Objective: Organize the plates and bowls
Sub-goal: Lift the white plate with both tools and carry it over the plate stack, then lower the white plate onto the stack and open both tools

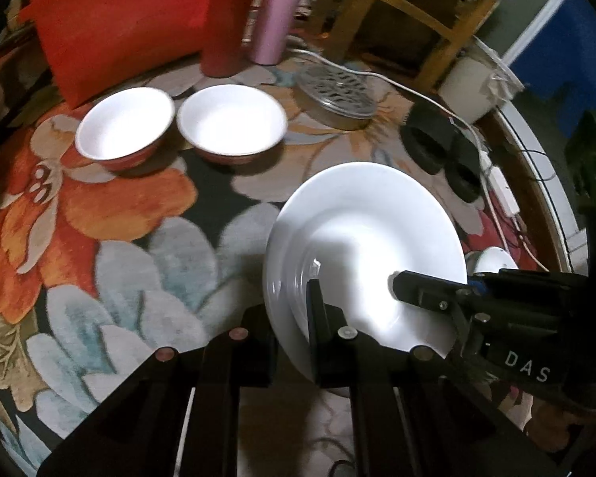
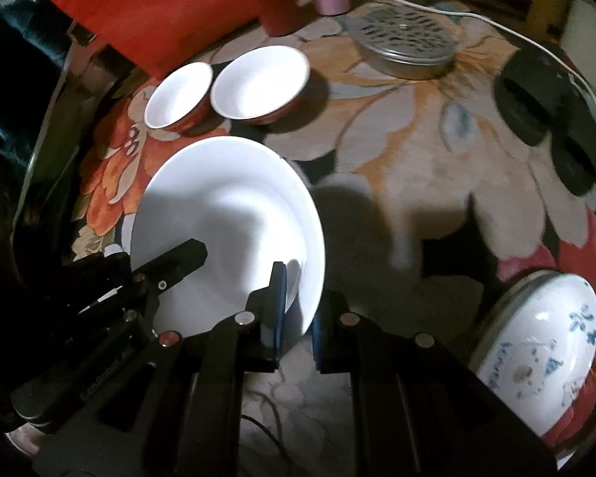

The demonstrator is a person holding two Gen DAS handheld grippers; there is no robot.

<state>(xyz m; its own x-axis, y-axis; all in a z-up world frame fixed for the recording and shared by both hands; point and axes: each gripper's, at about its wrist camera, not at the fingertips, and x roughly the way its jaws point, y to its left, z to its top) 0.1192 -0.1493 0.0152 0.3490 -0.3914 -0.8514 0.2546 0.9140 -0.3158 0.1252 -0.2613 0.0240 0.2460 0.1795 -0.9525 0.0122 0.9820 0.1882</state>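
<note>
Left wrist, plate (image 1: 361, 214) rim between closed fingers (image 1: 316, 306)

a floral cloth (image 1: 111, 238) covers the tabletop; at its far side stand a red bag (image 1: 115, 20), a red tumbler (image 1: 224, 20) and a pink tumbler (image 1: 276, 12) just beside each other. a perforated metal tin (image 1: 335, 97) lies near a white cable (image 1: 425, 95) and black headphones (image 1: 441, 151); a wooden chair (image 1: 409, 12) stands beyond
</note>
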